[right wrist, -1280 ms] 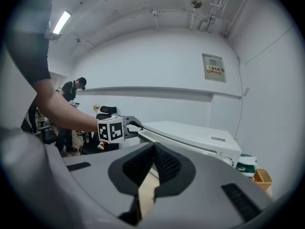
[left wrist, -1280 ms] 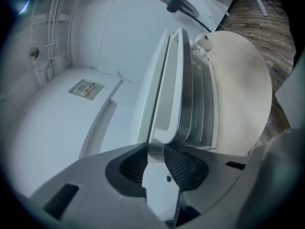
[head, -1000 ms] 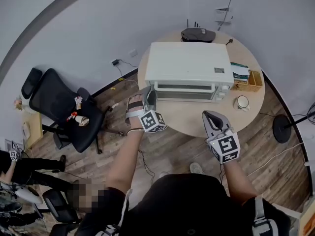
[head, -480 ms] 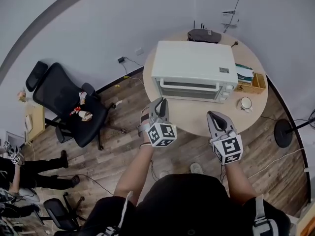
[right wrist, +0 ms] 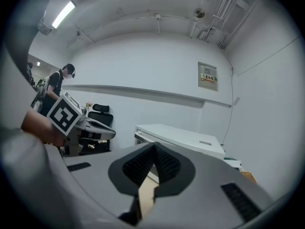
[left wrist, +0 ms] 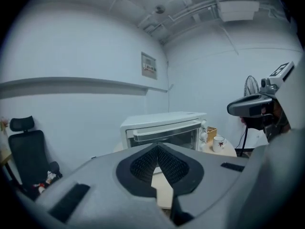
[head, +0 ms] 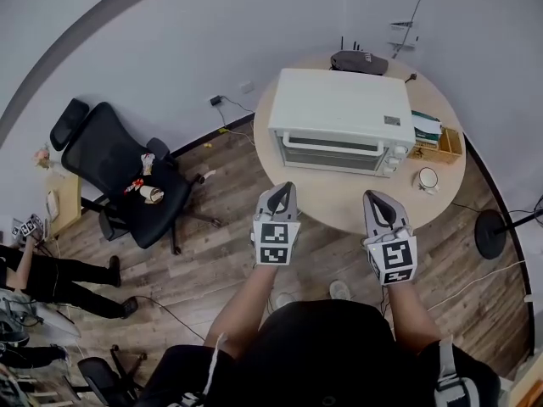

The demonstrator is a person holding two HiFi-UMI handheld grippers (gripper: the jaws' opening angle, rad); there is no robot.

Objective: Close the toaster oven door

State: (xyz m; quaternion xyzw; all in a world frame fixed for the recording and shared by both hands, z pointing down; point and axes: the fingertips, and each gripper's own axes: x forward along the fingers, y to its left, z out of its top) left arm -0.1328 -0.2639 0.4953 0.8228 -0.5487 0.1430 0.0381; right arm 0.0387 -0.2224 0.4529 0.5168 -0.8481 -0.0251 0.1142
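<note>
The white toaster oven (head: 344, 113) stands on the round wooden table (head: 331, 202), its glass door upright against the front and the handle bar (head: 331, 145) across the top. My left gripper (head: 282, 187) hovers over the table's near edge, in front of the oven's left half and clear of it. Its jaws are shut with nothing between them. My right gripper (head: 374, 197) hangs level with it before the oven's right half, also shut and empty. The oven (left wrist: 164, 130) lies ahead of the left gripper (left wrist: 157, 147) and the oven (right wrist: 181, 140) ahead of the right gripper (right wrist: 154, 145).
A white mug (head: 422, 178) and a wooden organizer (head: 445, 142) sit right of the oven, with a black device (head: 359, 61) behind it. A black office chair (head: 119, 181) stands left of the table, a fan base (head: 490, 233) to the right. A person (head: 51, 274) is at far left.
My left gripper drew back from the oven's front left corner toward the table's near edge and shifted right, its jaws closing. The right gripper hardly moved.
</note>
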